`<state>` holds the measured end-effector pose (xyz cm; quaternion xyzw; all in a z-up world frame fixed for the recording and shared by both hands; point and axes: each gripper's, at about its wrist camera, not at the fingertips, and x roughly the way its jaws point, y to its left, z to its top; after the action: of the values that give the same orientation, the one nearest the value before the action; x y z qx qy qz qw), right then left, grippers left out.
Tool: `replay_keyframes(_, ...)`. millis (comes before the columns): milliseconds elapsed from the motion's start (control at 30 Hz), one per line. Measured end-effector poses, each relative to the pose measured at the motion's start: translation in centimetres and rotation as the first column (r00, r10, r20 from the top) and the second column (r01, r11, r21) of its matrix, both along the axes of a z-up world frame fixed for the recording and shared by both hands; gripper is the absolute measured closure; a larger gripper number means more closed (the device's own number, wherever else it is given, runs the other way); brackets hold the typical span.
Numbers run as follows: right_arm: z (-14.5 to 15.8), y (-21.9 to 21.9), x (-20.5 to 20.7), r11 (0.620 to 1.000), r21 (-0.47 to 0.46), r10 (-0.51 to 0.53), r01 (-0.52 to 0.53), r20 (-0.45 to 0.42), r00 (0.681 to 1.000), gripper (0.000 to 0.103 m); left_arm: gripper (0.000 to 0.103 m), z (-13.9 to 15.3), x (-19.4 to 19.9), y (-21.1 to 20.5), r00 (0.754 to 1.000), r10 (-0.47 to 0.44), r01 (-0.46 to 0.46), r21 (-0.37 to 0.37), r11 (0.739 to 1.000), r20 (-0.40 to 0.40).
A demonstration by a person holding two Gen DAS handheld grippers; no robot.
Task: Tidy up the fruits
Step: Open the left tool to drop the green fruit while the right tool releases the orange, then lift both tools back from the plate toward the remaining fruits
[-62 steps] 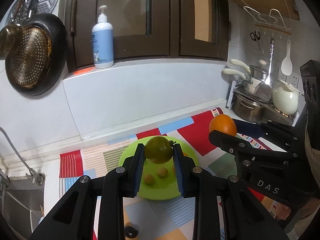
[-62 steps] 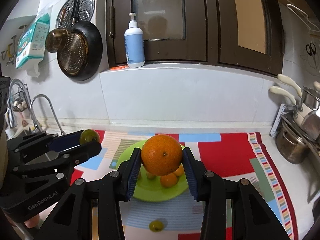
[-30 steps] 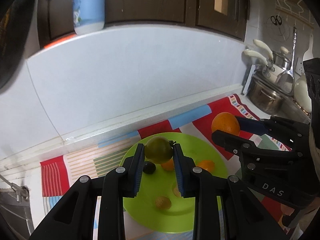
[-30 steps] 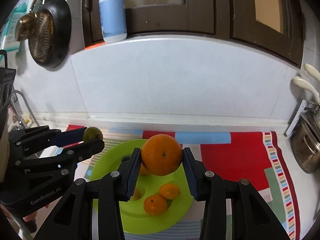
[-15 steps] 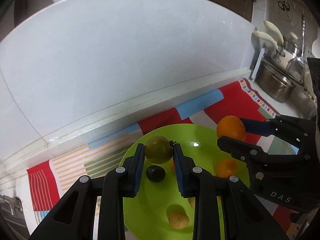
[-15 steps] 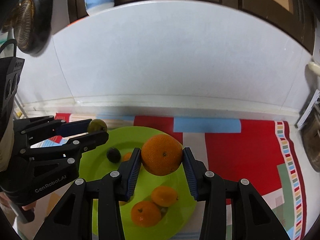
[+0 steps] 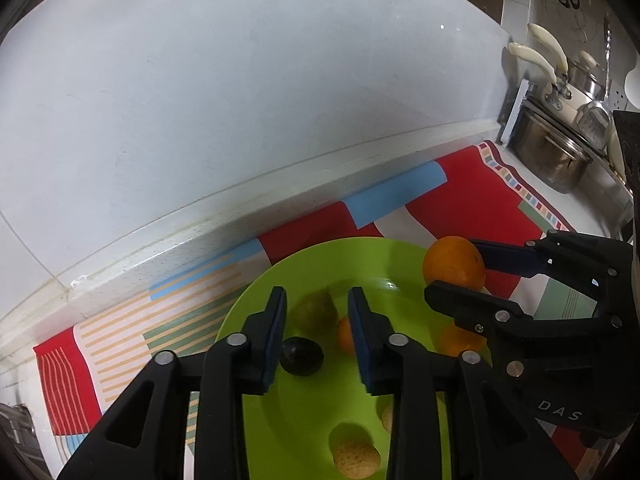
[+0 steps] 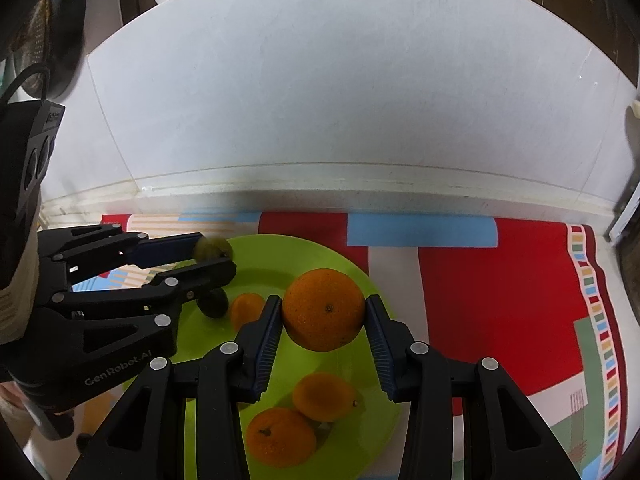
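A white tiled wall (image 8: 340, 100) is seen behind a kitchen counter, and a bright striped mat (image 8: 500, 280) is spread on the counter. On the mat a big green plate (image 8: 348, 368) has been set, so that the fruits can be kept together in one place.

The big orange (image 8: 323, 309) is the largest fruit. It is held just over the plate by the right gripper (image 8: 322, 326), with a blue pad pressed on each side, so the jaws are only as wide as the orange. It looks ready to be put down on the plate.

The left gripper (image 7: 316, 330) is held low over the far part of the plate. Its jaws are being opened. The greenish fruit (image 7: 314, 314) is seen blurred between the pads, and no pad seems to press on it now, so it is probably being let go onto the plate.

The fruits can be counted:
- One big orange, in the right gripper.
- Three small oranges, one (image 8: 247, 310) near the middle of the plate and two at its near side.
- One greenish fruit, between the left pads.
- One dark fruit (image 7: 301, 355), lying beside the left pad.
- One pale round fruit (image 7: 356, 458), at the near edge of the plate.

Another small pale thing on the plate is mostly hidden, so it cannot be counted.
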<state>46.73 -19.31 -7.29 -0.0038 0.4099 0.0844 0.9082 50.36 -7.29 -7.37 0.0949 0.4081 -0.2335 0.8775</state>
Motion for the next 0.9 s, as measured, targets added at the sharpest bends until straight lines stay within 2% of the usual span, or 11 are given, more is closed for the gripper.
replay_keyframes(333, 1.4, -0.2, -1.0, 1.0, 0.016, -0.015, 0.015, 0.032, 0.999, 0.059, 0.065, 1.5, -1.5, 1.2, 0.999, 0.051, -0.051, -0.011, 0.999, 0.016)
replay_keyframes(733, 5.0, 0.1, -4.9, 0.999, 0.039, -0.012, 0.008, 0.102, 0.995, 0.059, 0.063, 6.0, -6.6, 2.3, 0.989, 0.101, -0.097, -0.041, 0.994, 0.106)
replay_keyframes(900, 6.7, 0.4, -7.5, 0.999, 0.04, -0.013, 0.008, 0.143, 0.99, 0.059, 0.058, 8.1, -9.4, 3.2, 0.98, 0.12, -0.111, -0.063, 0.992, 0.156)
